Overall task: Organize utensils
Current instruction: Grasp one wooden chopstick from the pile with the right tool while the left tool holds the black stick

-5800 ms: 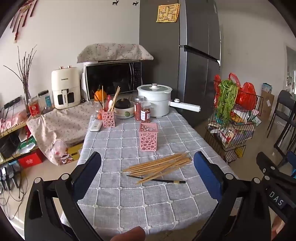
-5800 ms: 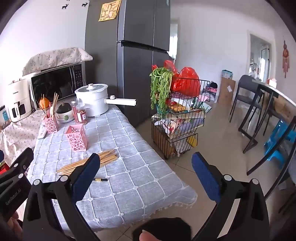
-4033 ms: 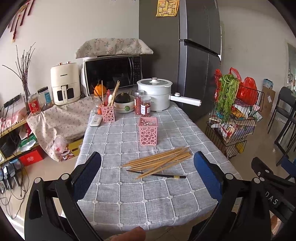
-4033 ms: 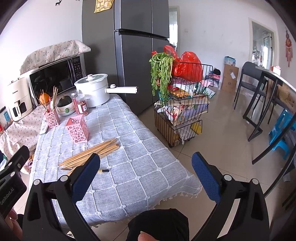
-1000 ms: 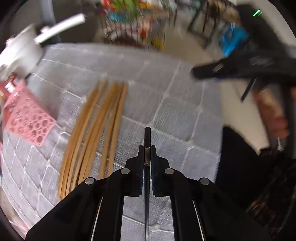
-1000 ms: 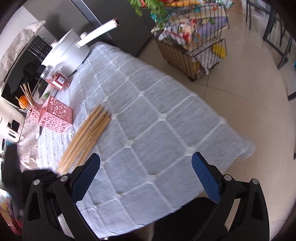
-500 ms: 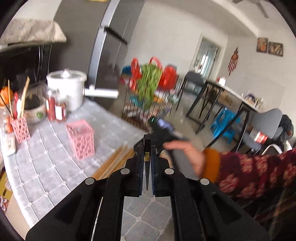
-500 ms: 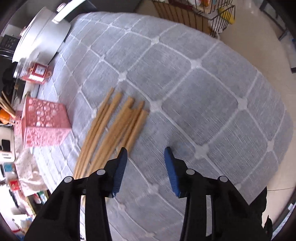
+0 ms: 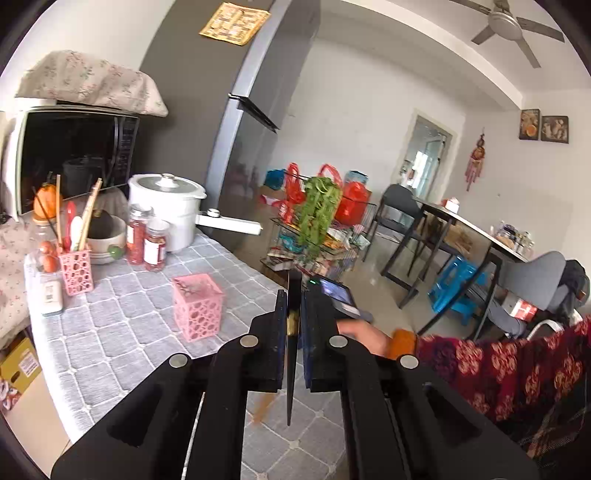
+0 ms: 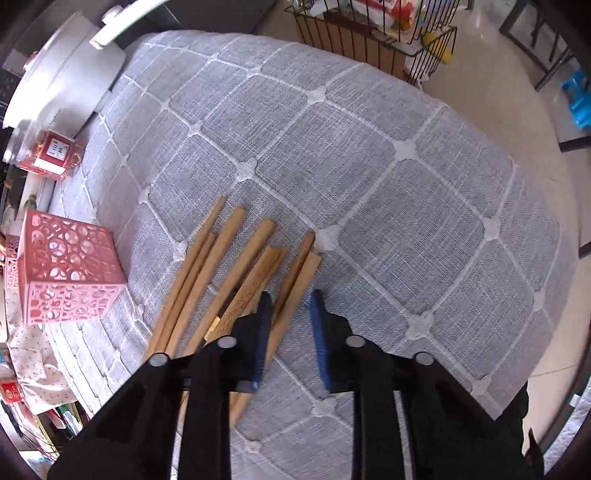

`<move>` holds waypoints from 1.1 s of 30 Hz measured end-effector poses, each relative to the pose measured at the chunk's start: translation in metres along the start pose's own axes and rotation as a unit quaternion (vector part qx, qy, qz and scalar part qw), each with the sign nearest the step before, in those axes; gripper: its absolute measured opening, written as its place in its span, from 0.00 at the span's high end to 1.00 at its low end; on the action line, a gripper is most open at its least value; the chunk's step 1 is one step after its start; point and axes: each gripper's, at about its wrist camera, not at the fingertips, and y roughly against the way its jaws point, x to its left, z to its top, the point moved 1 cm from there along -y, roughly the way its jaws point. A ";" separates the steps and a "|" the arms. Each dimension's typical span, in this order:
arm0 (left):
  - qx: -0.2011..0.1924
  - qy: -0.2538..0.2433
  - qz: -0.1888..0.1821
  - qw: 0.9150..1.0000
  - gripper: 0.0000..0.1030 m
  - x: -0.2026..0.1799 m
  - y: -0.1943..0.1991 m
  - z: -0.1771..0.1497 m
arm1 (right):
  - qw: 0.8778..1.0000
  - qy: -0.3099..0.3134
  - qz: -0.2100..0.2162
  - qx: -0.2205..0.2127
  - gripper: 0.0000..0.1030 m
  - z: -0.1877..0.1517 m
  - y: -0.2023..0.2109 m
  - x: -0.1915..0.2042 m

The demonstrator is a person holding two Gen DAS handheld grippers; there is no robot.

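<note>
My left gripper [image 9: 294,295] is shut on a thin black chopstick [image 9: 291,369] with a gold band, held up above the grey checked tablecloth [image 9: 122,332]. An empty pink holder [image 9: 197,308] stands on the cloth to its left; it also shows in the right wrist view [image 10: 62,266]. My right gripper [image 10: 289,297] hovers low over the near ends of several wooden chopsticks [image 10: 221,280] lying in a bundle. Its jaws stand a narrow gap apart, straddling the rightmost sticks, not closed on them.
A second pink holder [image 9: 75,269] with utensils, two spice jars [image 9: 147,243], a bowl and a white pot [image 9: 166,210] stand at the table's far end. A microwave and fridge stand behind. A wire basket rack [image 10: 380,33] stands off the table's far edge.
My right gripper has narrowed further and come down closer onto the wooden chopsticks. My left gripper stays shut on the black chopstick, now lifted and turned slightly toward the room.
</note>
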 end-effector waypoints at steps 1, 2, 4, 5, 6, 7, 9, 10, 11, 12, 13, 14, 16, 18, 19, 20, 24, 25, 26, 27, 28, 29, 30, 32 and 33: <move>-0.001 0.003 0.002 1.000 0.93 0.001 0.002 -0.001 | 1.000 0.003 0.012 -0.002 0.88 -0.002 0.001 -0.004; -0.002 0.006 0.006 1.000 0.93 0.003 0.004 -0.001 | 1.000 0.005 0.024 -0.001 0.89 -0.004 0.002 -0.009; -0.003 0.016 0.015 1.000 0.93 0.008 0.005 -0.001 | 0.997 -0.010 0.072 0.008 0.91 -0.007 0.003 -0.024; -0.004 0.021 0.020 1.000 0.93 0.009 0.005 0.000 | 0.996 -0.012 0.088 0.007 0.91 -0.008 0.003 -0.028; -0.007 0.027 0.025 0.999 0.93 0.010 0.005 0.001 | 0.995 -0.005 0.101 -0.002 0.91 -0.009 0.006 -0.034; -0.009 0.031 0.027 0.999 0.93 0.012 0.005 0.001 | 0.994 0.002 0.105 -0.013 0.91 -0.011 0.010 -0.038; -0.010 0.038 0.035 0.999 0.93 0.014 0.003 0.002 | 0.993 0.013 0.119 -0.018 0.92 -0.014 0.016 -0.042; -0.008 0.039 0.038 0.998 0.93 0.013 0.001 0.003 | 0.992 0.020 0.123 -0.019 0.92 -0.016 0.021 -0.045; -0.005 0.039 0.041 0.998 0.93 0.012 -0.002 0.003 | 0.991 0.027 0.126 -0.020 0.92 -0.017 0.025 -0.047; -0.002 0.039 0.043 0.998 0.93 0.012 -0.005 0.003 | 0.991 0.032 0.128 -0.020 0.92 -0.020 0.027 -0.048; 0.004 0.040 0.048 0.998 0.93 0.013 -0.008 0.003 | 0.990 0.036 0.134 -0.021 0.92 -0.020 0.031 -0.050; 0.017 0.049 0.062 0.997 0.93 0.016 -0.014 0.001 | 0.990 0.037 0.138 -0.021 0.92 -0.024 0.035 -0.052; 0.049 0.079 0.104 0.990 0.86 0.030 -0.025 -0.003 | 0.989 0.042 0.143 -0.022 0.92 -0.026 0.039 -0.053; 0.095 0.164 0.165 0.968 0.59 0.068 -0.038 -0.015 | 0.990 0.055 0.129 -0.026 0.92 -0.026 0.042 -0.051; 0.117 0.222 0.184 0.950 0.52 0.092 -0.042 -0.025 | 0.991 0.064 0.112 -0.030 0.92 -0.025 0.042 -0.050; 0.145 0.289 0.204 0.924 0.48 0.121 -0.045 -0.040 | 0.992 0.069 0.102 -0.032 0.92 -0.024 0.040 -0.051; 0.207 0.401 0.295 0.842 0.48 0.187 -0.048 -0.085 | 0.995 0.082 0.043 -0.024 0.91 -0.020 0.027 -0.056; 0.214 0.412 0.302 0.832 0.48 0.195 -0.051 -0.091 | 0.996 0.083 0.036 -0.021 0.90 -0.019 0.024 -0.057; 0.218 0.420 0.303 0.827 0.48 0.198 -0.055 -0.095 | 0.996 0.082 0.033 -0.017 0.90 -0.018 0.021 -0.057; 0.224 0.424 0.303 0.824 0.47 0.201 -0.060 -0.098 | 0.996 0.082 0.032 -0.010 0.90 -0.016 0.017 -0.057; 0.231 0.426 0.308 0.819 0.46 0.203 -0.066 -0.101 | 0.996 0.084 0.032 -0.010 0.89 -0.015 0.016 -0.057; 0.238 0.425 0.327 0.810 0.46 0.206 -0.073 -0.103 | 0.996 0.088 0.029 -0.008 0.89 -0.013 0.015 -0.055; 0.243 0.423 0.341 0.804 0.46 0.209 -0.078 -0.102 | 0.996 0.091 0.025 -0.006 0.87 -0.012 0.014 -0.053; 0.259 0.422 0.374 0.784 0.46 0.220 -0.094 -0.105 | 0.995 0.094 0.028 0.001 0.71 -0.010 0.014 -0.048; 0.265 0.425 0.387 0.774 0.47 0.223 -0.100 -0.110 | 0.995 0.097 0.034 0.004 0.67 -0.010 0.013 -0.045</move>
